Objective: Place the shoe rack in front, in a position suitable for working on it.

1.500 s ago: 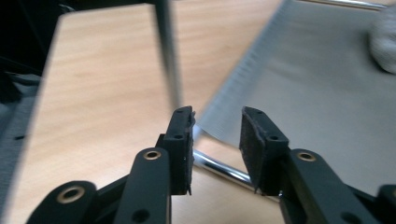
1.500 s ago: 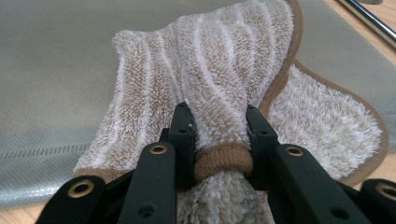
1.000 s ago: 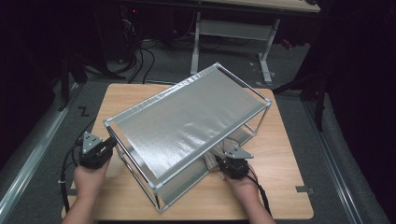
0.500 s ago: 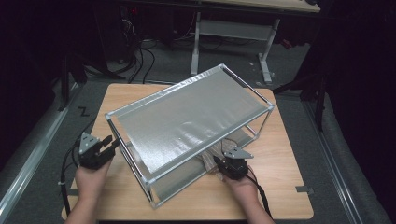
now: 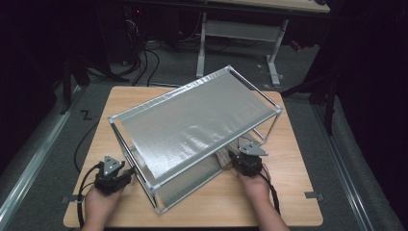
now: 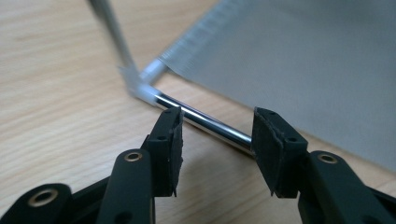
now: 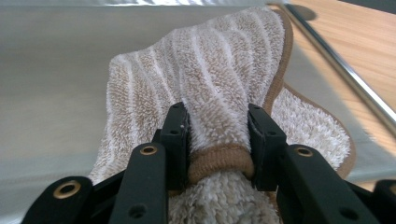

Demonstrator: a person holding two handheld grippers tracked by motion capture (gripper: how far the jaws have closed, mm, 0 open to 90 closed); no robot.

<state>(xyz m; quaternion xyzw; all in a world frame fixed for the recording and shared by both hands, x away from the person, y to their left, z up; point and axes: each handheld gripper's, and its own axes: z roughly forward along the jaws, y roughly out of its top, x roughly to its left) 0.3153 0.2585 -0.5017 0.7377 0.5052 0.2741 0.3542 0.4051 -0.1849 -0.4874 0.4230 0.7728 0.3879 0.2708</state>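
**Towel pinched at the rack's lower shelf, left tongs loose by the frame**

Here the right gripper (image 7: pixel 217 140) has its two black jaws pressed on a bunched fold of a beige terry towel with pale stripes and a tan bound hem (image 7: pixel 219 74); the pads squeeze the roll just above the hem, though the jaws have just been easing a little wider with the cloth between them. The rest of the towel spreads away from the jaws over the grey fabric lower shelf (image 7: pixel 51 74). From the high view this gripper (image 5: pixel 239 159) sits at the near right side of the rack, with the towel (image 5: pixel 226 155) just inside the frame, under the upper shelf.

The left gripper (image 6: pixel 217 140) stands with its jaws apart, having just been opening. A shiny chrome bottom tube of the rack (image 6: pixel 205 122) runs across beyond the pads, close to them but unpressed; whether a pad brushes it I cannot tell. In the high view this gripper (image 5: pixel 126 172) sits low at the near left corner of the rack.

The two-tier rack of chrome tubes and silver-grey fabric shelves (image 5: pixel 192 125) stands askew on the light wooden table (image 5: pixel 288 192).
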